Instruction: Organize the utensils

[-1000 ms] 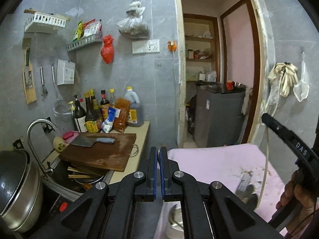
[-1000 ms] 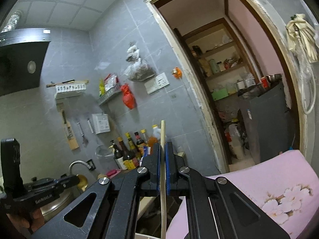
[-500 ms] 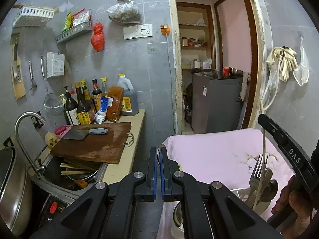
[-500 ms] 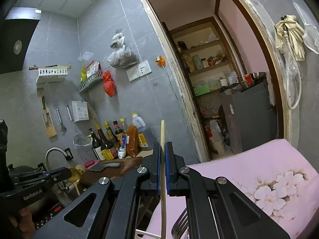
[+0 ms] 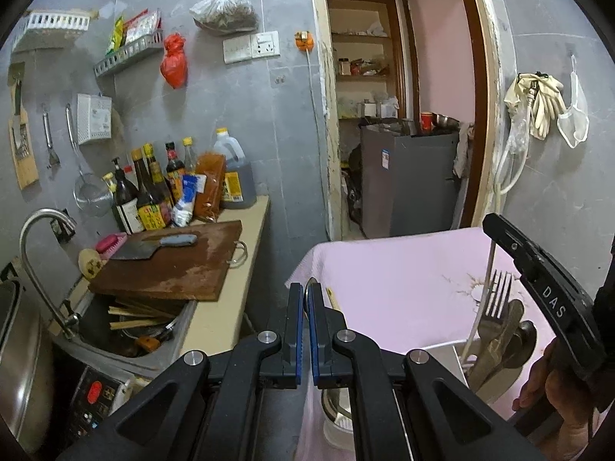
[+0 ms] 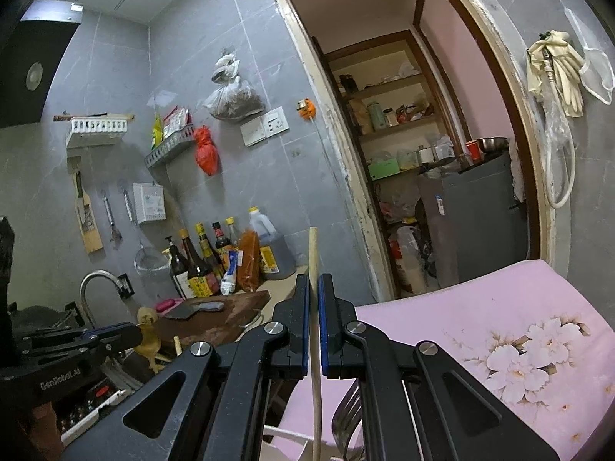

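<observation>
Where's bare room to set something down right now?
The pink tablecloth is bare between its far edge and the white holder of cutlery. The cutting board carries a cleaver; bottles crowd the counter behind it.

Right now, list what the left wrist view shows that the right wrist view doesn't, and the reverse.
Only the left view: the white holder with the fork standing in it, and the sink full of dishes.
Only the right view: the flower print on the pink cloth, and the range hood.
Both: cutting board, cleaver, sauce bottles, doorway.
</observation>
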`<action>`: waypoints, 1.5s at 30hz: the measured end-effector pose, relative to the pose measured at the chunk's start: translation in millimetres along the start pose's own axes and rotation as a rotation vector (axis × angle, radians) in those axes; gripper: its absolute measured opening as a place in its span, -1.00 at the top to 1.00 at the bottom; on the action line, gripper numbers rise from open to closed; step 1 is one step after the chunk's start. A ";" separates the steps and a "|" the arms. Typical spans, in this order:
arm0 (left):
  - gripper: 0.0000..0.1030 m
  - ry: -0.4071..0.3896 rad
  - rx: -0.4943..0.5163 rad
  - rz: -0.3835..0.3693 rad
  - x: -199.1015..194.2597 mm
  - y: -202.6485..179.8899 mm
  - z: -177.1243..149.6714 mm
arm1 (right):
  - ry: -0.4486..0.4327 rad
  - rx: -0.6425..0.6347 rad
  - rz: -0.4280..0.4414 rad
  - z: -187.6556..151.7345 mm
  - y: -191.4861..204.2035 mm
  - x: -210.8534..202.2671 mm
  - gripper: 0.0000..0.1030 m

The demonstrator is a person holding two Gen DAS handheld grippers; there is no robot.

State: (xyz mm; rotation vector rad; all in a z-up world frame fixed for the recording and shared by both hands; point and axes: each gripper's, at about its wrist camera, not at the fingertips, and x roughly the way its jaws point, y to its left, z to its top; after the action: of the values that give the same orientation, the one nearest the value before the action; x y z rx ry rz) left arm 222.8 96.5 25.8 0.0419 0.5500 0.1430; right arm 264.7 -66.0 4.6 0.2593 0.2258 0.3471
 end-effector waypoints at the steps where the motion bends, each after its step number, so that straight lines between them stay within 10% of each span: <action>1: 0.91 0.007 -0.008 -0.015 -0.1 0.8 -0.5 | 0.002 -0.002 0.001 -0.5 1.3 -0.4 0.91; 12: 0.84 0.058 -0.076 -0.151 -3.5 9.8 -9.4 | 0.060 -0.026 0.010 -4.2 0.8 -16.5 0.82; 45: -0.95 -0.056 -0.134 -0.197 -42.9 -1.1 -21.8 | 0.101 -0.042 -0.192 21.2 -44.0 -108.7 -0.46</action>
State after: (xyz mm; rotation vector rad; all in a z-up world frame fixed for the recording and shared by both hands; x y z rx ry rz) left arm 175.3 89.2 29.3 -0.1378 0.4843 -0.0140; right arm 184.1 -149.8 30.8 0.1771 0.3394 0.1746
